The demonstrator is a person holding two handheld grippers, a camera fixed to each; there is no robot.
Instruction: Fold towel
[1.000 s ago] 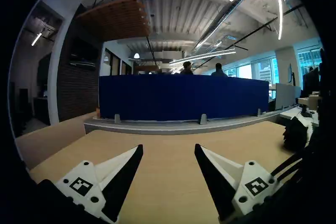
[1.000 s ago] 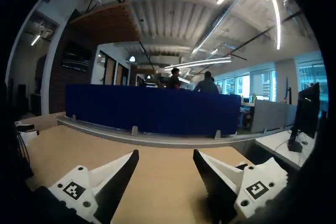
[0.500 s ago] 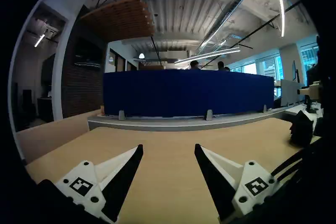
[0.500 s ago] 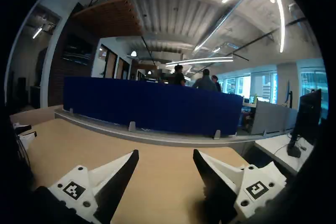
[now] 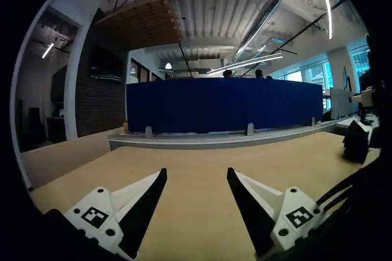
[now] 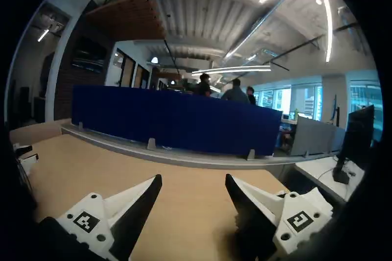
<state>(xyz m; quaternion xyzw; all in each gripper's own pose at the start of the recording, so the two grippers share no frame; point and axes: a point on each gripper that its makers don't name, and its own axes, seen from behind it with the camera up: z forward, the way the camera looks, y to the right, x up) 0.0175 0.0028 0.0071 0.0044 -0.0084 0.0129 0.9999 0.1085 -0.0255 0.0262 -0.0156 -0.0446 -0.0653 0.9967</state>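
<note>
My left gripper (image 5: 196, 170) is open, its black-and-white fingers (image 5: 142, 202) held low over a bare light wooden table (image 5: 196, 158) with nothing between them. My right gripper (image 6: 193, 177) is open as well, just above the same tabletop (image 6: 98, 163), and also holds nothing. A dark part of the right gripper (image 5: 355, 141) juts in at the right edge of the left gripper view. A white and black piece of the left gripper (image 6: 22, 155) sits at the left edge of the right gripper view.
A blue partition (image 5: 220, 104) on a grey rail (image 5: 196, 141) closes off the far edge of the table. People stand behind the partition (image 6: 171, 119). A monitor (image 6: 355, 136) stands on a neighbouring desk to the right. A brick wall (image 5: 100, 109) rises at left.
Both grippers have sunk slightly toward the table and stay open. The left gripper view has swung a little to the left, the right gripper view a little to the right.
</note>
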